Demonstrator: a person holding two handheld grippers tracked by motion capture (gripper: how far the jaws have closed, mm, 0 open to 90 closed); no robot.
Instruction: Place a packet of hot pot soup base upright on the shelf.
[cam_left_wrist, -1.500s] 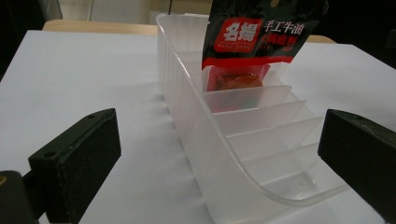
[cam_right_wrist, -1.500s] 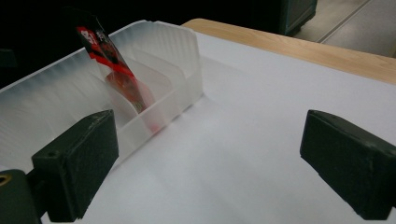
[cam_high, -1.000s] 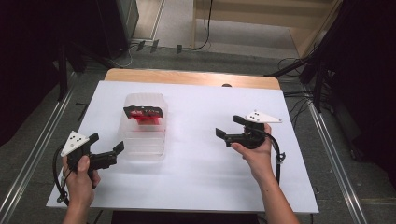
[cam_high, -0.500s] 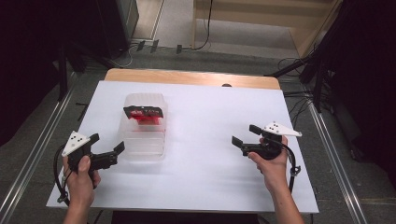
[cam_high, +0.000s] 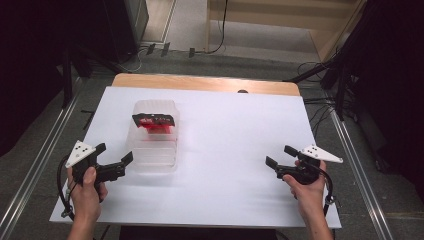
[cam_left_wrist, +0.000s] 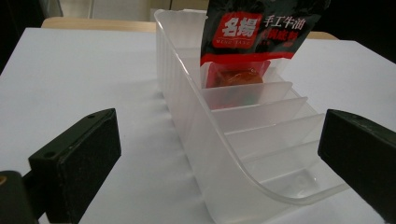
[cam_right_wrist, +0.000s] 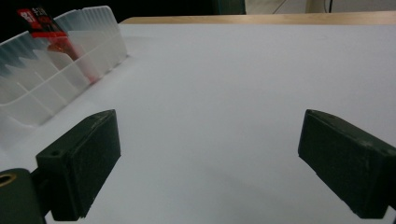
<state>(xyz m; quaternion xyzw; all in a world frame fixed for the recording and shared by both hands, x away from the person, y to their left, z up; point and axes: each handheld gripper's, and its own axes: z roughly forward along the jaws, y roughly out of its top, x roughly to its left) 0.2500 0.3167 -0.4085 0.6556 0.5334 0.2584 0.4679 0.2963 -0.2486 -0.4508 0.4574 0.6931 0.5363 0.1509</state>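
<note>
Our right gripper has drawn back across the last second from the middle right of the white table toward five o'clock, ending near the front edge and well apart from everything else; our left gripper has stayed put at about eight o'clock. We read that retreat as the close of a placing step: the right hand carries nothing, and its jaws stand wide apart over bare table in the right gripper view. The clear divided tray lies left of centre, its long axis running from twelve to six o'clock. The left gripper's jaws are also released, spread on either side of the tray's near end without touching it, so we judge the left hand is poised to steady or shift it. The red and black snack packet stands upright in a far compartment, toward the twelve o'clock end, with the near compartments empty.
</note>
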